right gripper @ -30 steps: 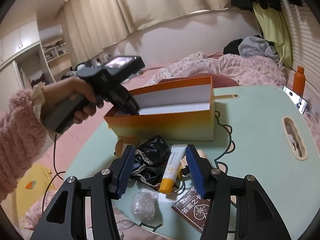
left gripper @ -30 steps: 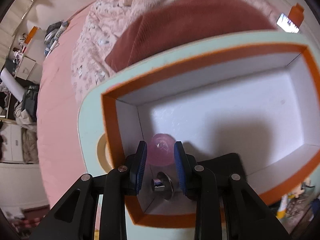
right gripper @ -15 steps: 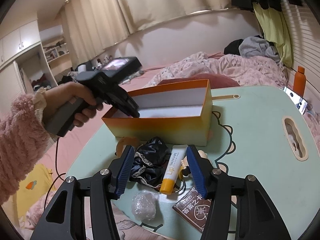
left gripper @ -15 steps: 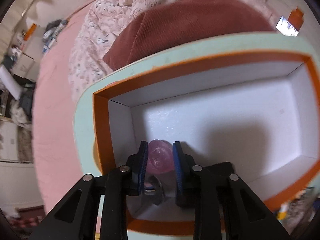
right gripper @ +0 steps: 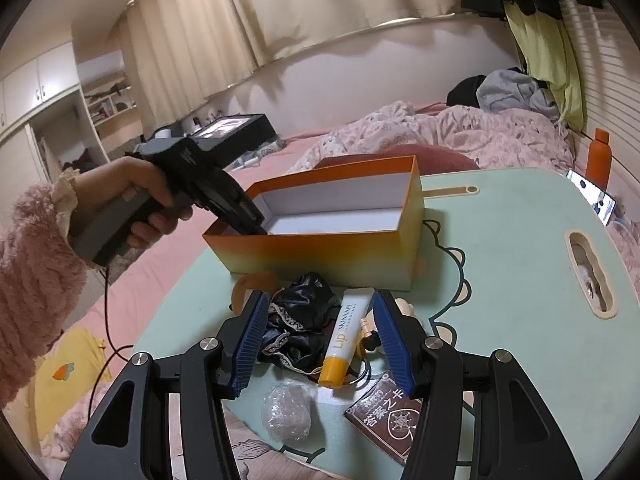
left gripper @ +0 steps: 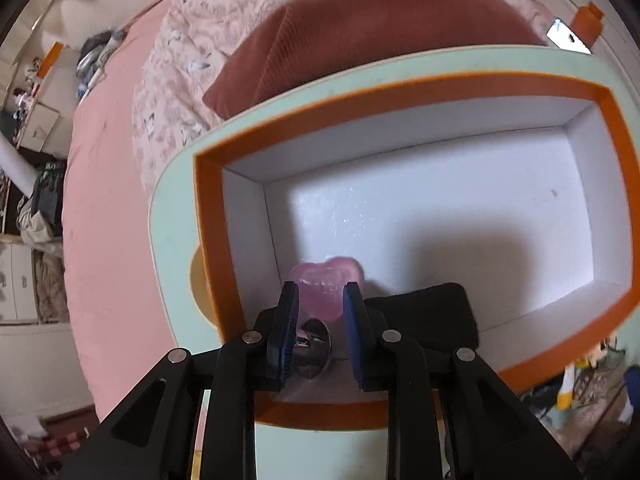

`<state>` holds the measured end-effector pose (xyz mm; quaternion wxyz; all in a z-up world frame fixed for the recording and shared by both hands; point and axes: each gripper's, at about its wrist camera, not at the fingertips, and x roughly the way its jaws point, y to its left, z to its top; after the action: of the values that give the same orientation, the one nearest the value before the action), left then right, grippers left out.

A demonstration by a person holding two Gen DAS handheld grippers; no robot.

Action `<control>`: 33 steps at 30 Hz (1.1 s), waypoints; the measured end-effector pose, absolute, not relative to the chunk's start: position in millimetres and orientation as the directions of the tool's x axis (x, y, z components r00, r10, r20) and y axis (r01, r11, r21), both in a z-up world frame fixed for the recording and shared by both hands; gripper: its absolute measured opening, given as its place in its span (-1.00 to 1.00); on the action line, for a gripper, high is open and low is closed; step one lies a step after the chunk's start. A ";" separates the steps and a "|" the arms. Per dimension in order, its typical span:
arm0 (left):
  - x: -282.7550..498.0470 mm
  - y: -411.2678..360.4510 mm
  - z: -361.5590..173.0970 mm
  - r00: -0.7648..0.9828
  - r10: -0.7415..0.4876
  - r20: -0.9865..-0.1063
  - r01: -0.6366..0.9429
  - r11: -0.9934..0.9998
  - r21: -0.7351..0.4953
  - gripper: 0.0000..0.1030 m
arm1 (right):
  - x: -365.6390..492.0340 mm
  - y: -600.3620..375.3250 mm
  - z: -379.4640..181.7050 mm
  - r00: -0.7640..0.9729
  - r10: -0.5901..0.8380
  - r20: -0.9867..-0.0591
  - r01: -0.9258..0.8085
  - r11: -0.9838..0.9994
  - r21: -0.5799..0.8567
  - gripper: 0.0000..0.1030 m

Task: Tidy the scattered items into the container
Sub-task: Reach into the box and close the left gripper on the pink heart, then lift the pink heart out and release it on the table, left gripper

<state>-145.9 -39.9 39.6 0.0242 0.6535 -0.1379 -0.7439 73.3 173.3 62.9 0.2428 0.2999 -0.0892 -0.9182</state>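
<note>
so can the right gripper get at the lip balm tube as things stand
Probably yes: the lip balm tube lies in the open on the table, framed by the open right gripper, with only the black cloth beside it.

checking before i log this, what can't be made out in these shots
- Left wrist view: whether the left gripper pinches the pink heart; its pads hide the contact.
- Right wrist view: the orange box wall hides its floor.
- Right wrist view: the booklet is partly behind the right gripper.

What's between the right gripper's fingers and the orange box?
Right wrist view: black lace-trimmed fabric and a lip balm tube lie between the right gripper and the orange box.
</note>
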 end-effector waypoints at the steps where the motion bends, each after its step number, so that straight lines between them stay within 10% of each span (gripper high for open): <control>1: -147.2 -39.7 39.6 -0.142 -0.220 -0.965 -0.129 -0.963 0.238 -0.53 | 73.3 173.9 62.6 -0.702 -0.500 -0.507 0.392 -0.866 0.312 0.08; 8: -156.5 -46.5 27.8 -0.120 -0.152 -0.981 -0.089 -0.983 0.163 -0.21 | 73.3 174.6 61.6 -0.698 -0.504 -0.509 0.390 -0.864 0.320 0.10; 19: -153.1 -46.0 26.7 -0.227 -0.141 -0.963 -0.105 -0.980 0.168 -0.24 | 74.0 174.4 61.9 -0.697 -0.504 -0.511 0.386 -0.863 0.325 0.11; 33: -74.5 -56.4 123.5 -0.423 0.271 -0.865 -0.162 -0.961 -0.222 -0.24 | 74.4 174.2 60.0 -0.700 -0.500 -0.510 0.380 -0.866 0.326 0.12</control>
<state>-74.5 -56.4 123.5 -0.1287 0.5214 0.0522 -0.8419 74.4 174.2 60.0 0.2398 0.3038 -0.0984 -0.9168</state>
